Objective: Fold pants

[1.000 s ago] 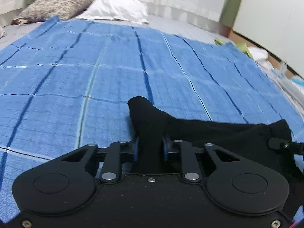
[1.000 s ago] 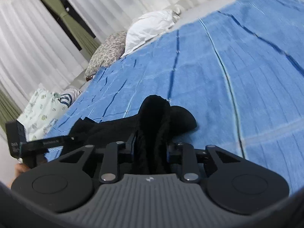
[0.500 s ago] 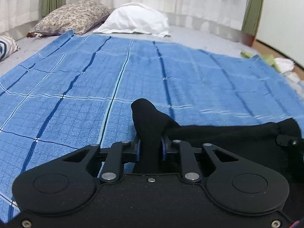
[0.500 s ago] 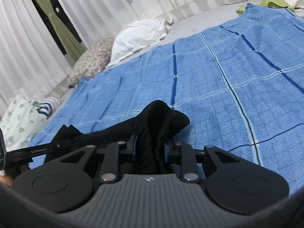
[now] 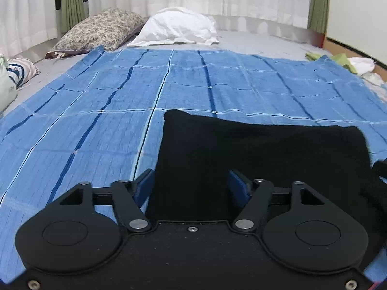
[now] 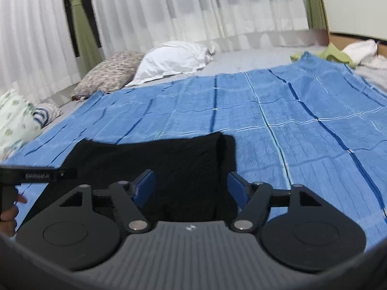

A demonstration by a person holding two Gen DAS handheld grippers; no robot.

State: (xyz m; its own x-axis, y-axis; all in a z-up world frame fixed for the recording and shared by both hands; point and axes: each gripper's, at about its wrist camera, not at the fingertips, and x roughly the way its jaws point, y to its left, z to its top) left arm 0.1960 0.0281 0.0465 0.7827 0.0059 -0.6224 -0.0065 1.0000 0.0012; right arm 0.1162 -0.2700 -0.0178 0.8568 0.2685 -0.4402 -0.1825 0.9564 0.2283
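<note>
Released since the earlier frames: both grippers now spread wide. Left gripper (image 5: 191,186) and right gripper (image 6: 191,186) apart, blue pads clear of cloth. Black pants (image 5: 261,159) flat on blue checked blanket (image 5: 96,125), apparently folded into a neat rectangle; texture matte, featureless.

Left tool (image 5: 191,183): black plate, blue pads, silver screws; right tool (image 6: 191,184): grey ribbed plate.
</note>
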